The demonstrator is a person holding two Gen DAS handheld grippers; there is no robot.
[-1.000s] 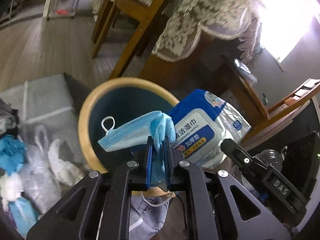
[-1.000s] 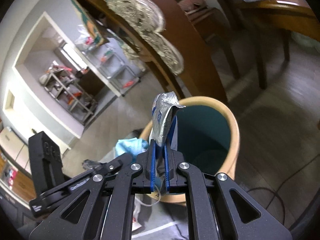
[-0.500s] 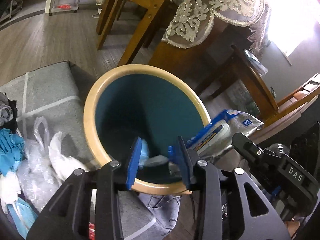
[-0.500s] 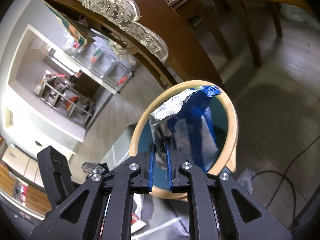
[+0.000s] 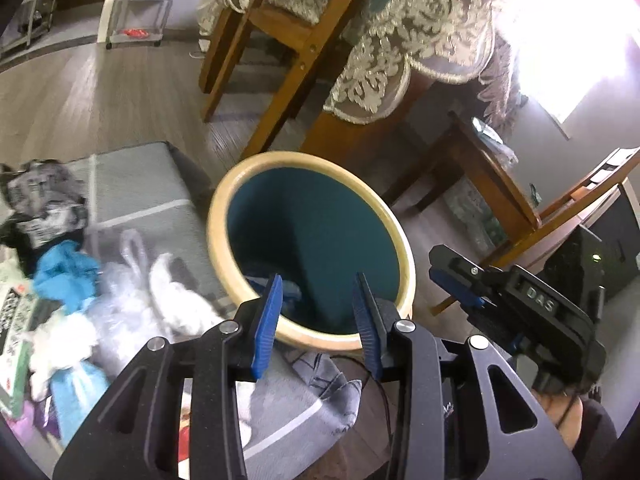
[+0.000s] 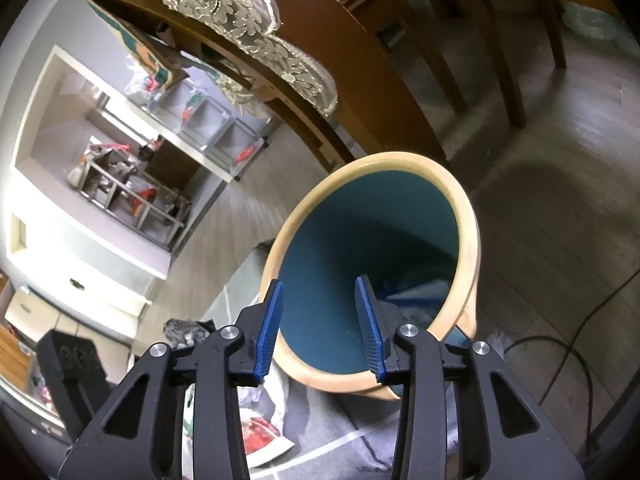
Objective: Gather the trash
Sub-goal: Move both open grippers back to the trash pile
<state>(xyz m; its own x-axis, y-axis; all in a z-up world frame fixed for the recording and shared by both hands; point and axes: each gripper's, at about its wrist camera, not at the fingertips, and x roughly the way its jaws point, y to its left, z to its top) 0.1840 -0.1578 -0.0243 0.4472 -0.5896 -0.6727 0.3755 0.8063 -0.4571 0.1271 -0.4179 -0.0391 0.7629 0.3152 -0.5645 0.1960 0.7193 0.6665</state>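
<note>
A grey padded mat with pale stripes [image 5: 132, 184] is lying on the grey wood-plank floor [image 5: 80, 96], and a round waste bin with a cream wooden rim and dark teal inside [image 5: 394, 236] is standing at the mat's near right edge. Beyond the bin, brown wooden chairs and a table draped with a cream lace cloth [image 5: 400, 40] are filling the far side of the room, with a white wheeled shelf rack [image 5: 136, 4] far left and glare from a window washing out the far right. On the mat to the left of the bin, a loose pile of trash is waiting: white crumpled plastic bags [image 5: 132, 296], a blue crumpled cloth or mask [image 5: 66, 276], and black-and-white printed wrapping [image 5: 40, 204]; motion blur is making the smaller pieces hard to name. The left gripper [image 5: 318, 306] is hovering over the bin's near rim, its blue-padded fingers parted with nothing between them. The right gripper [image 6: 320, 312] is also hanging at the bin's mouth, its fingers having just been spreading, likewise empty. Inside the bin, blue and silvery packaging [image 6: 416, 292] is lying at the bottom, partly hidden by the fingers and by shadow.
</note>
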